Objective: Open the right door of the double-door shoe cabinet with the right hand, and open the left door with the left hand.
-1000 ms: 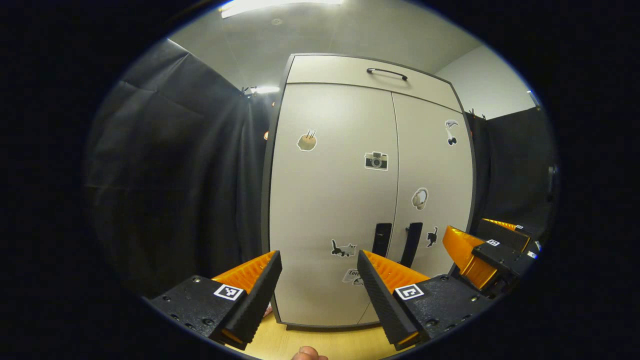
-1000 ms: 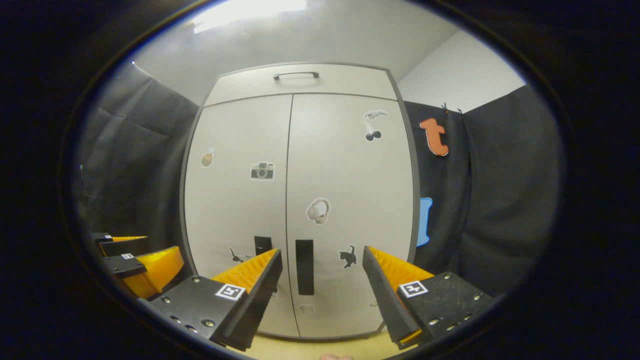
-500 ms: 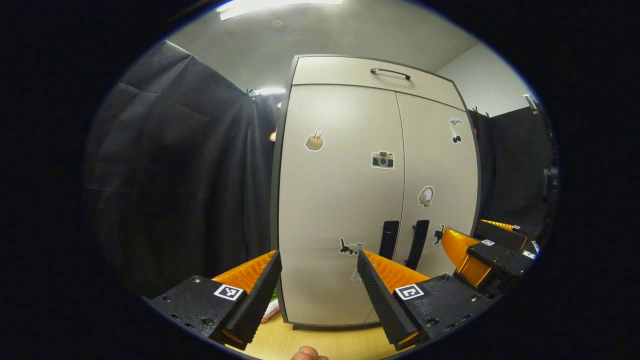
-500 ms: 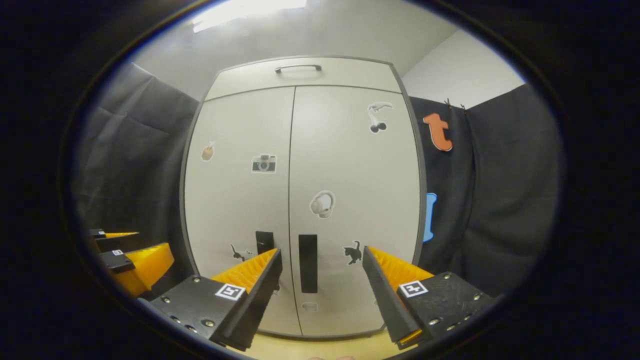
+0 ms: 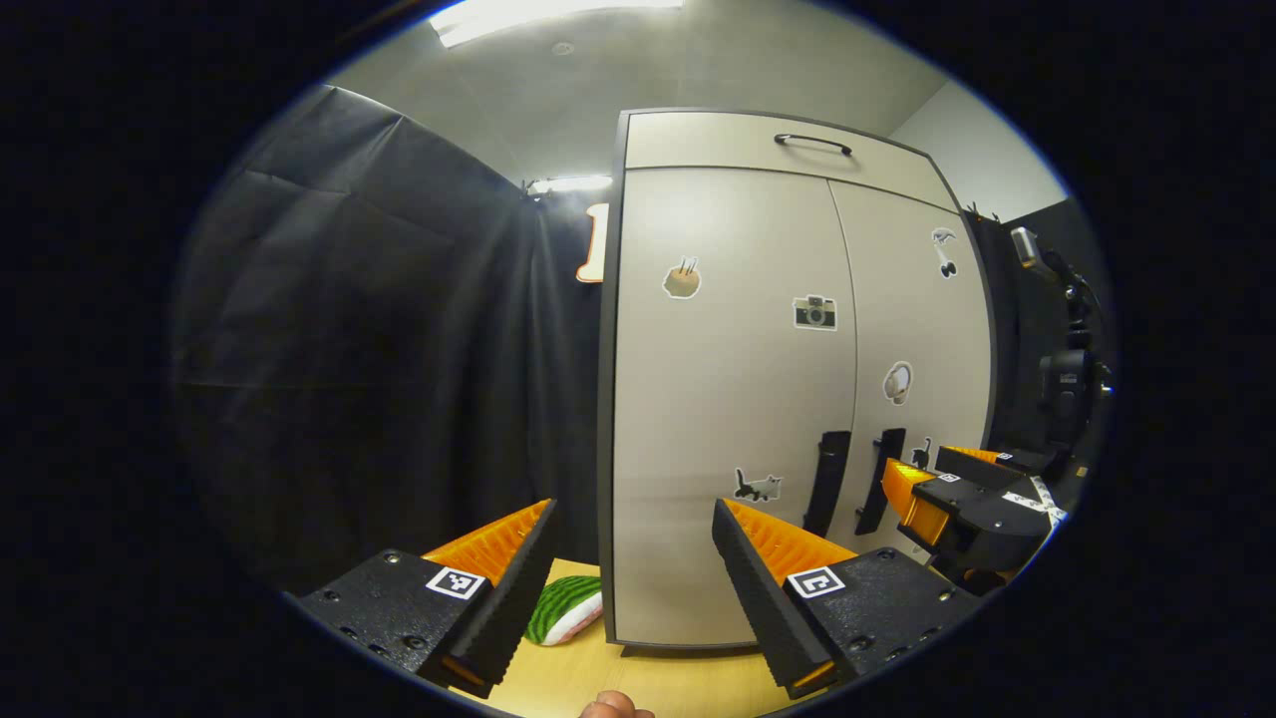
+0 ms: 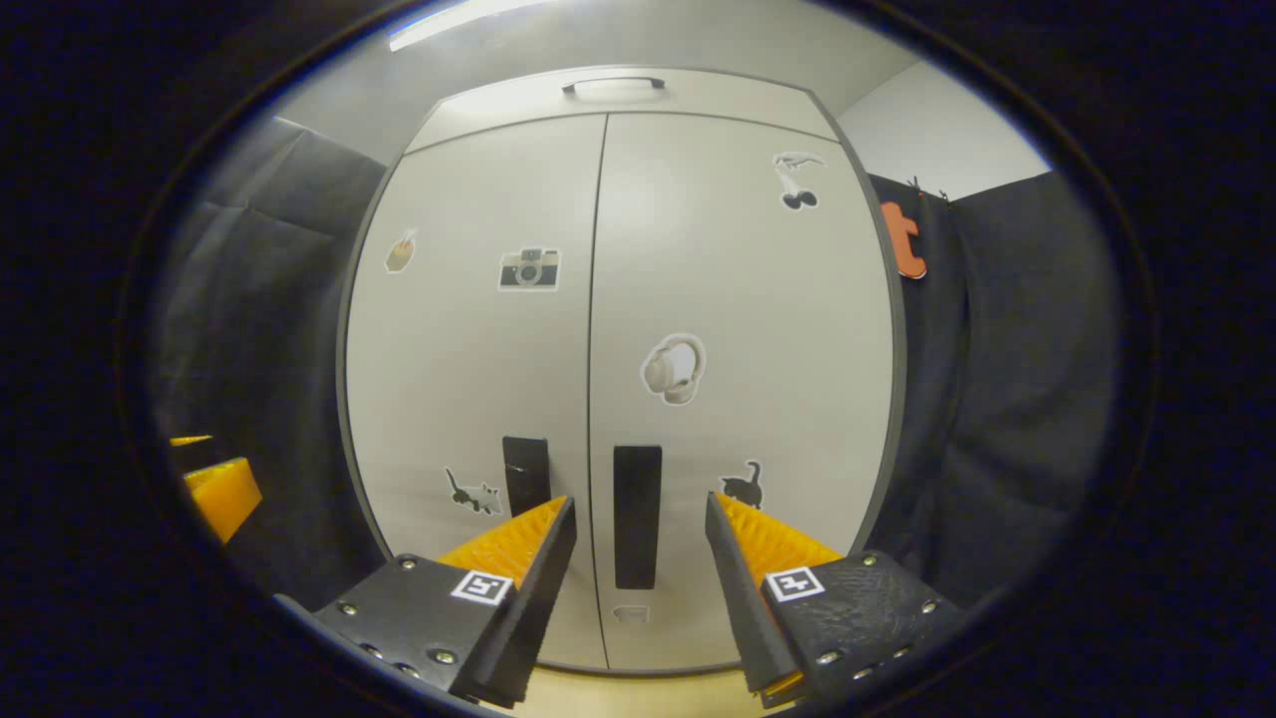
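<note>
The pale double-door shoe cabinet (image 6: 698,249) stands with both doors shut, and stickers dot the doors. Its two dark vertical handles sit low by the centre seam: the right door handle (image 6: 637,516) and the left door handle (image 6: 525,474). My right gripper (image 6: 639,504) is open and faces the right handle, which appears between its fingers but a short way ahead. My left gripper (image 5: 633,509) is open, off the cabinet's (image 5: 728,399) left front corner, away from the left door handle (image 5: 832,482). The right gripper (image 5: 957,499) also appears there, near the right door handle (image 5: 877,479).
A watermelon-patterned object (image 5: 563,610) lies on the wooden floor (image 5: 658,678) left of the cabinet. A drawer with a bar handle (image 6: 613,86) tops the cabinet. Black cloth hangs on both sides. A camera on a stand (image 5: 1067,379) is at the right. A fingertip (image 5: 613,706) shows at the bottom edge.
My right gripper has come closer to the cabinet, lining up on the right handle. The left gripper has swung left, so the cabinet sits further right in its view. Both stay open.
</note>
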The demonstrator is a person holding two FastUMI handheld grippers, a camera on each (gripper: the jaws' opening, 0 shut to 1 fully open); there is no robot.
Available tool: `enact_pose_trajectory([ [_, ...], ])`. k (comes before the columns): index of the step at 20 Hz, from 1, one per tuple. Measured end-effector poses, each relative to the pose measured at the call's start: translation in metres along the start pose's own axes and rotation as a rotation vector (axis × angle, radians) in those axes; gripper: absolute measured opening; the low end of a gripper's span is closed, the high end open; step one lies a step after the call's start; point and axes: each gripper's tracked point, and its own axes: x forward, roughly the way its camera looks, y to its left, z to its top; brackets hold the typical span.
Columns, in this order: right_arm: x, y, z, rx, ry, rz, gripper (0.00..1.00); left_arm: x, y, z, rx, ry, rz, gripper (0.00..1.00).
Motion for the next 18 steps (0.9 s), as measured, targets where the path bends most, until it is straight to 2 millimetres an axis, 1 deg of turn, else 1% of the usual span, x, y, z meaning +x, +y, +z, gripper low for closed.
enact_pose_trajectory([
  [1,0.007,0.0,-0.001,0.0,-0.001,-0.003,0.72,0.001,0.004,-0.001,0.003,0.002,0.01,0.95],
  [3,0.02,-0.002,-0.003,-0.008,-0.004,-0.02,0.71,0.002,0.011,-0.004,0.006,0.007,0.027,0.94],
  [6,0.035,-0.003,-0.014,-0.006,0.029,-0.022,0.71,0.006,0.016,-0.009,0.003,0.021,0.044,0.94],
  [7,0.038,-0.004,-0.016,-0.003,0.036,-0.029,0.62,0.006,0.018,-0.01,0.002,0.026,0.049,0.94],
  [8,0.044,-0.004,-0.019,0.0,0.043,-0.031,0.48,0.007,0.02,-0.012,0.002,0.029,0.056,0.95],
  [11,0.051,-0.004,-0.027,-0.015,0.061,-0.036,0.45,0.008,0.027,-0.017,-0.002,0.04,0.072,0.95],
  [12,0.053,-0.001,-0.028,-0.02,0.059,-0.019,0.46,0.009,0.028,-0.018,-0.002,0.044,0.075,0.95],
  [13,0.064,0.002,-0.036,-0.002,0.067,-0.02,0.46,0.009,0.03,-0.019,-0.002,0.046,0.079,0.95],
  [14,0.053,0.001,-0.028,0.0,0.056,-0.027,0.39,0.008,0.031,-0.021,0.0,0.05,0.084,0.95],
  [15,0.052,0.001,-0.029,-0.005,0.058,-0.037,0.31,0.008,0.033,-0.021,0.002,0.052,0.089,0.95],
  [17,0.053,0.001,-0.028,0.005,0.058,-0.053,0.31,0.007,0.036,-0.023,0.005,0.056,0.094,0.95],
  [18,0.052,0.001,-0.029,0.008,0.062,-0.051,0.26,0.006,0.037,-0.022,0.004,0.056,0.095,0.95],
])
